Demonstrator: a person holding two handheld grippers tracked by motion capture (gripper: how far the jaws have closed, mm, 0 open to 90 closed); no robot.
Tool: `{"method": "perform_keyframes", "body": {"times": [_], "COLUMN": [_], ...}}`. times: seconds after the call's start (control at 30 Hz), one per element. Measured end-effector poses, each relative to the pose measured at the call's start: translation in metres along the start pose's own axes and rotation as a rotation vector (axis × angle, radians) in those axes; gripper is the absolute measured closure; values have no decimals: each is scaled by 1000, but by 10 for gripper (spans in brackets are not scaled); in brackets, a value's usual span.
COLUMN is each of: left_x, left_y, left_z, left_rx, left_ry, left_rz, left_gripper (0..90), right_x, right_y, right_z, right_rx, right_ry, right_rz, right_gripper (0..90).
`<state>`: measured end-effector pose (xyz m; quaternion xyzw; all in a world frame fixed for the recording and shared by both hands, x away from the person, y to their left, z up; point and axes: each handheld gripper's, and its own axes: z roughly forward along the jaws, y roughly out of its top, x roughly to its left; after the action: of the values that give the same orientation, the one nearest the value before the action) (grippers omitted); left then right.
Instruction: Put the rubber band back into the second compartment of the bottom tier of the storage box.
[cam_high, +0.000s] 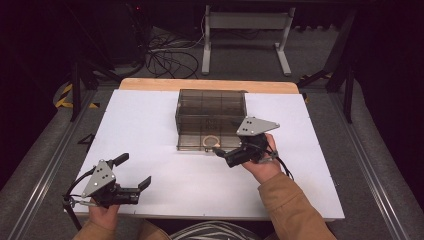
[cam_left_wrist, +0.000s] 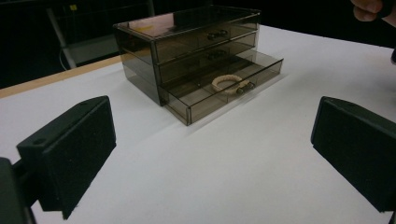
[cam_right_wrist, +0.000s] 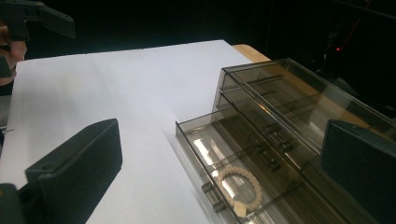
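Left gripper (cam_high: 134, 172) sits at the near left corner of the white table (cam_high: 150, 115), held in the person's left hand (cam_high: 102, 214); jaws spread wide, nothing between them, well apart from the drawer box. Left gripper view: both black jaw pads frame bare table, the box beyond them.

Centre: smoky clear plastic drawer box (cam_high: 211, 107), three drawers stacked, stands toward the far side of the table. Bottom drawer (cam_left_wrist: 224, 91) is pulled out toward the person; upper two are closed. Beige beaded bracelet (cam_high: 211, 141) lies flat inside the open drawer, close behind its front wall and handle.

Right: right gripper (cam_high: 220, 151), in the right hand (cam_high: 262, 167), hovers just beside the open drawer's front right corner. Right gripper view: jaws parted wide, empty, bracelet (cam_right_wrist: 239, 184) between and beyond them.
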<state>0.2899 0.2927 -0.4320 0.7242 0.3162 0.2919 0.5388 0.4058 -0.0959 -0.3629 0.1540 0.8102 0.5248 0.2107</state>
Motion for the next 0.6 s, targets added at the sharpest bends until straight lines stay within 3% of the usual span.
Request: {"method": "perform_keyframes", "body": {"times": [0.33, 0.6], "left_x": [0, 0], "left_y": [1, 1], "left_z": [-1, -2], "left_rx": [-1, -4], "left_ry": [5, 6], "left_rz": [9, 7], "left_gripper": [6, 6], "right_x": [2, -1], "right_y": [-14, -35], "right_z": [-30, -50], "right_rx": [-14, -32], "right_ry": [-50, -52], "right_rz": [35, 90], "right_gripper": [4, 4]}}
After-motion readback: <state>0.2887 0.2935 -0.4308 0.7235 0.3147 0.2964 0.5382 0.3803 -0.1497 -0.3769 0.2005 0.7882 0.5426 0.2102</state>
